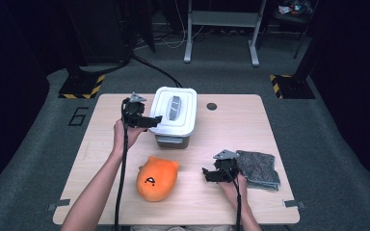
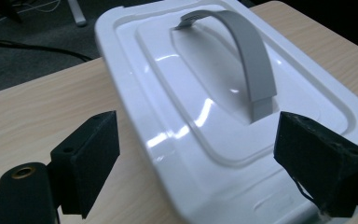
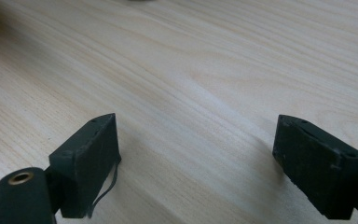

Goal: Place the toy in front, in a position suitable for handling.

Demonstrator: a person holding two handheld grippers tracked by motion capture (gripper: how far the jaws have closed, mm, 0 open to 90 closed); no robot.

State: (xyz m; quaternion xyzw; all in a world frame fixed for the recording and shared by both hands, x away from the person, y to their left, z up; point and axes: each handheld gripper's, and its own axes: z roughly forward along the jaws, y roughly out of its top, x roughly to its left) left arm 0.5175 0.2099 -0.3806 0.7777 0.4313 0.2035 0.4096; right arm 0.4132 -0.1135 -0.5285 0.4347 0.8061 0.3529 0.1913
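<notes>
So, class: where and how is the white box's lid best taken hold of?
By the grey handle arching lengthwise over the lid. Come from above, one jaw on each side of the strap; the lid itself is broad, flat and glossy. The left gripper, open, is nearest.

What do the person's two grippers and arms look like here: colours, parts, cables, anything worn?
Both the left gripper and the right gripper are black, each with two blocky black padded jaws, a grey three-cornered plate on top and a black cable trailing along the forearm. A brass-coloured ring sits at the lower left of each gripper view. The forearms are bare, with no sleeves showing.
</notes>
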